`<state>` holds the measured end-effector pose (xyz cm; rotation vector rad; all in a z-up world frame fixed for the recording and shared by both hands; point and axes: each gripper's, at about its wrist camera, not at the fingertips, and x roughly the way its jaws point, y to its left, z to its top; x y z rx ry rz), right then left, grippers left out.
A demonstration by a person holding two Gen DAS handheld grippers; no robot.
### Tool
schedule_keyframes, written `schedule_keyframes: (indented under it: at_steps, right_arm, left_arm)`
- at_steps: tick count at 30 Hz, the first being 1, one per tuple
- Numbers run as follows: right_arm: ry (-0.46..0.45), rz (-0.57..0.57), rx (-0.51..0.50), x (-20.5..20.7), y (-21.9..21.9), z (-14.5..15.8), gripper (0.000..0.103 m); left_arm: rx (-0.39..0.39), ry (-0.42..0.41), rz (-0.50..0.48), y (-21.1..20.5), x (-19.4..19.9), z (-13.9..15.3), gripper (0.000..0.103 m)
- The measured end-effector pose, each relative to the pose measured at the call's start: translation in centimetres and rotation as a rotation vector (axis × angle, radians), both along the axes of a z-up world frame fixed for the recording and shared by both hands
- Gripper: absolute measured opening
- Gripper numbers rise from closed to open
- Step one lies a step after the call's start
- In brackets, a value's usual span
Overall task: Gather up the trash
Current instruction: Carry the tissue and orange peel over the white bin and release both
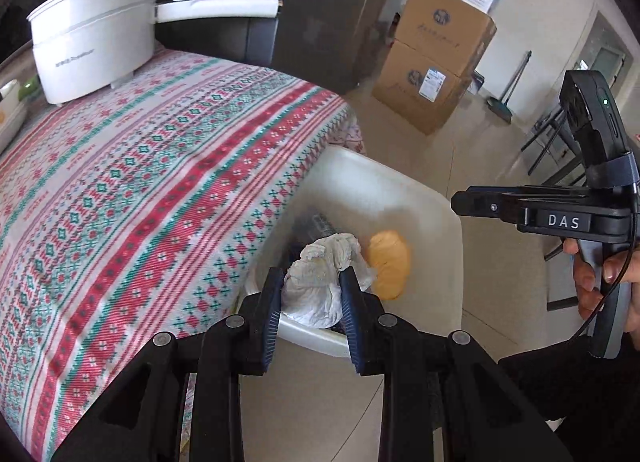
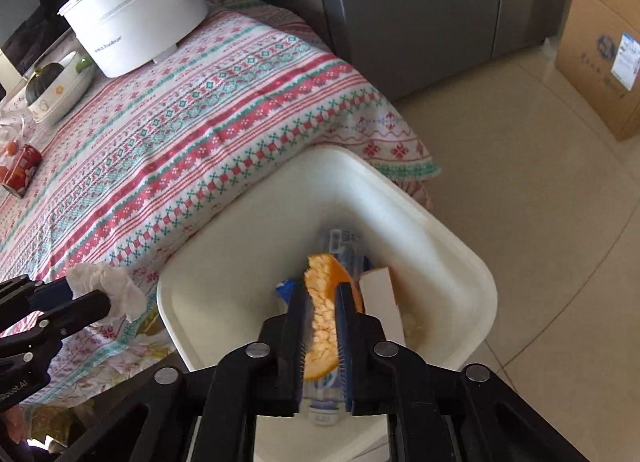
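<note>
Dumping step, I judge: left gripper (image 1: 307,294) clamps a crumpled white paper tissue (image 1: 320,282) and right gripper (image 2: 322,318) stands narrow around an orange peel piece (image 2: 322,310) over the white square plastic bin (image 2: 472,262) at the table's five o'clock, needing release.

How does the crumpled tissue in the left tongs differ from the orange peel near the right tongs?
The tissue is white and crumpled; the orange peel is orange and curved. The tissue is clamped in the left tongs; the orange peel seems loose below the open right tongs. The tissue hangs at the rim of the bin; the orange peel is further inside. Both are trash at the bin.
</note>
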<state>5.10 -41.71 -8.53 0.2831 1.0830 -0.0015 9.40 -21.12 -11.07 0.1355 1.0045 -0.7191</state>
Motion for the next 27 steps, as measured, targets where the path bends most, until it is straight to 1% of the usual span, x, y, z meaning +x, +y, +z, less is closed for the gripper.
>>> schedule_keyframes:
  at_steps: [1,2,4,8,10,12,13,14,15,18,27]
  right_arm:
    - [0.002,-0.012,0.002,-0.2,-0.3,0.0,0.047]
    - [0.001,-0.02,0.002,-0.4,-0.6,-0.1,0.053]
    - [0.002,-0.026,-0.003,-0.6,-1.1,0.0,0.054]
    - [0.0,-0.036,-0.036,-0.9,-1.7,0.2,0.062]
    - [-0.003,-0.035,-0.045,-0.9,-1.8,0.3,0.064]
    - [-0.005,-0.038,-0.044,-0.9,-1.9,0.3,0.065]
    - [-0.006,-0.04,-0.046,-0.8,-2.0,0.3,0.066]
    - [-0.006,-0.043,-0.049,-0.9,-2.0,0.3,0.068]
    - [-0.006,-0.044,-0.054,-0.9,-2.0,0.3,0.068]
    - [-0.005,-0.045,-0.066,-0.8,-2.0,0.4,0.069]
    - [-0.023,-0.026,-0.079,-0.5,-0.7,1.0,0.073]
  left_arm:
    - [0.005,0.001,-0.008,-0.4,-0.1,-0.2,0.03]
    - [0.008,0.002,-0.014,-0.8,-0.1,-0.4,0.03]
    - [0.016,0.003,-0.026,-1.5,-0.1,-0.9,0.03]
    - [0.032,-0.004,-0.044,-2.4,-0.2,-1.6,0.031]
    - [0.036,-0.007,-0.053,-2.6,-0.2,-1.8,0.032]
    - [0.05,0.004,-0.077,-3.1,0.0,-2.2,0.047]
    - [0.089,0.011,-0.073,-3.3,0.1,-2.5,0.07]
    - [0.128,-0.012,-0.048,-3.3,0.1,-2.6,0.078]
    - [0.139,-0.035,-0.033,-3.1,0.0,-2.5,0.085]
    - [0.134,-0.024,-0.017,-2.4,0.5,-2.4,0.086]
    - [0.131,-0.054,0.027,0.2,0.9,-0.8,0.087]
